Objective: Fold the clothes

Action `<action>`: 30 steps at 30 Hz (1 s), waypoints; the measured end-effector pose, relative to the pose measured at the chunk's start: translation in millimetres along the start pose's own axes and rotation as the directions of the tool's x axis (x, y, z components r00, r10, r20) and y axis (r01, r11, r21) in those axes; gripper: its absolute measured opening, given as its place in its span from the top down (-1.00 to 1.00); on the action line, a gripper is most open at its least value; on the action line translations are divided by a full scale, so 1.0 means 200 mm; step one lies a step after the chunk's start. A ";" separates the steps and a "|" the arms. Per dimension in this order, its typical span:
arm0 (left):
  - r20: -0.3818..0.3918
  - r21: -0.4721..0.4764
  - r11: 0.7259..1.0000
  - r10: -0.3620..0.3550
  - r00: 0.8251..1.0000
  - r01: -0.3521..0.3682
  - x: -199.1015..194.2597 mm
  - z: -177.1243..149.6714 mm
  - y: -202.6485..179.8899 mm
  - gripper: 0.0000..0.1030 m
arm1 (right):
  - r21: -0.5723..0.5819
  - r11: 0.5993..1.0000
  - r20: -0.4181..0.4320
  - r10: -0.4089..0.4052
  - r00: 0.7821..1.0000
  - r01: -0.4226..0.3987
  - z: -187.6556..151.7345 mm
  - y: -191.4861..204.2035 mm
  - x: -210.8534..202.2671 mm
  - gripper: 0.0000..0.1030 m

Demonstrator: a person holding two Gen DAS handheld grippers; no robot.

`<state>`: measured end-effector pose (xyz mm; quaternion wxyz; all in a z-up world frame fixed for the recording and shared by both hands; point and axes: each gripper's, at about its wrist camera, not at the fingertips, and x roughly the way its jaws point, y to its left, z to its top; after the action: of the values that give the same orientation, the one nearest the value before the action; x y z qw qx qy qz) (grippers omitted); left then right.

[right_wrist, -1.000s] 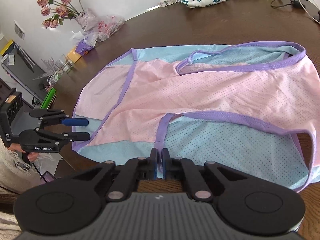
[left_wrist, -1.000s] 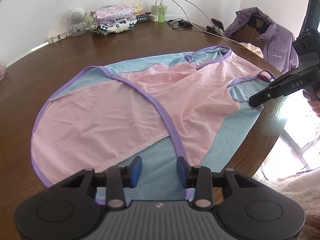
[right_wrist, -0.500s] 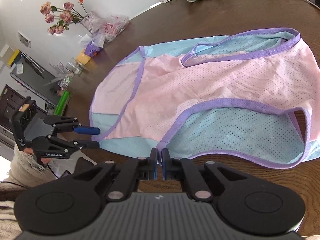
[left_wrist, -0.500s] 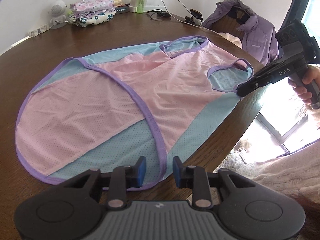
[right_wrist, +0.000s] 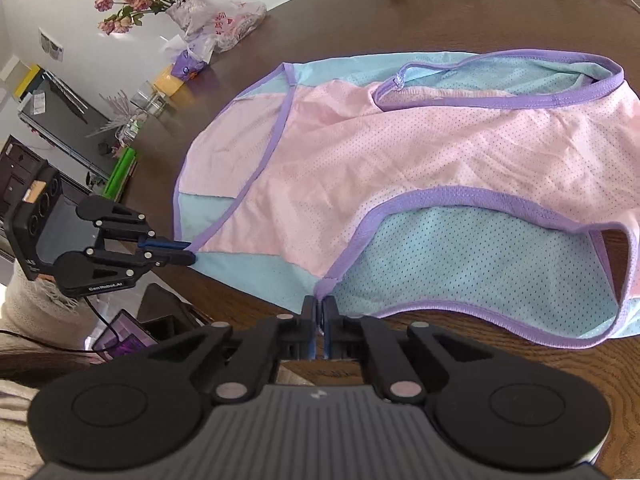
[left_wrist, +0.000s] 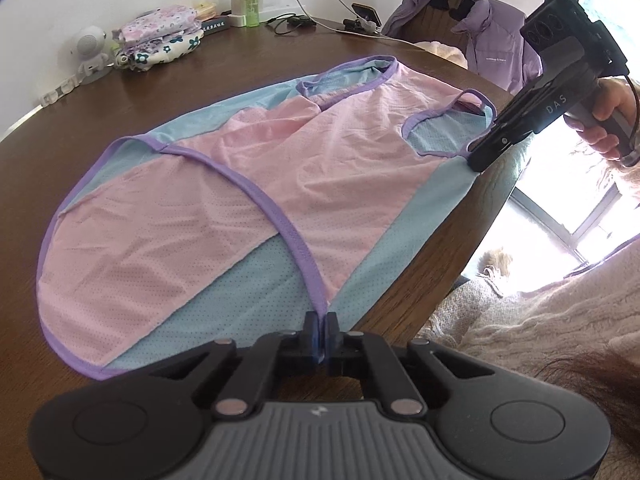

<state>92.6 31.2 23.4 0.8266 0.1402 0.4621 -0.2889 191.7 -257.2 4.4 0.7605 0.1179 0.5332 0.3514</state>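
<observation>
A pink and light-blue mesh sleeveless top (left_wrist: 256, 184) with purple trim lies spread on the dark wooden table (left_wrist: 240, 60). At the top's near hem my left gripper (left_wrist: 322, 320) is shut on the purple seam, right at the table's edge. The right wrist view has that left gripper (right_wrist: 188, 254) at its left, pinching the hem. My right gripper (right_wrist: 320, 306) is shut on the purple trim at the bottom of the armhole of the top (right_wrist: 400, 168). In the left wrist view, the right gripper (left_wrist: 476, 160) holds the cloth's far side, with a hand on its handle.
A stack of folded floral clothes (left_wrist: 160, 38), a small white toy robot (left_wrist: 90, 50), a green bottle (left_wrist: 253, 4) and charger cables stand at the table's back. A purple jacket (left_wrist: 472, 28) hangs on a chair. Flowers (right_wrist: 128, 0) and a plastic bag (right_wrist: 224, 24) sit at the far side.
My left gripper's jaws have closed onto the purple seam at the hem. The right gripper has stayed shut on the armhole trim.
</observation>
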 end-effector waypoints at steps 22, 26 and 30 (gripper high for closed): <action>0.104 -0.330 0.938 0.142 0.984 -0.100 -0.02 0.56 0.61 -0.06 | 0.214 0.967 0.151 -0.170 0.974 0.136 0.75 -0.15 0.05 0.06; 0.061 -0.393 0.913 0.141 0.988 -0.106 0.14 0.67 0.76 -0.06 | 0.353 0.922 0.088 -0.204 0.975 0.161 0.85 -0.30 0.21 0.06; 0.027 -0.415 0.903 0.136 0.990 -0.113 0.27 0.75 0.86 0.04 | 0.413 0.895 0.073 -0.214 0.974 0.166 0.89 -0.36 0.28 0.12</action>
<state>320.6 74.4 51.5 0.8669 -0.0161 0.4795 -0.1354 390.2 -237.7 -4.8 0.7802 0.2404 0.5577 0.1500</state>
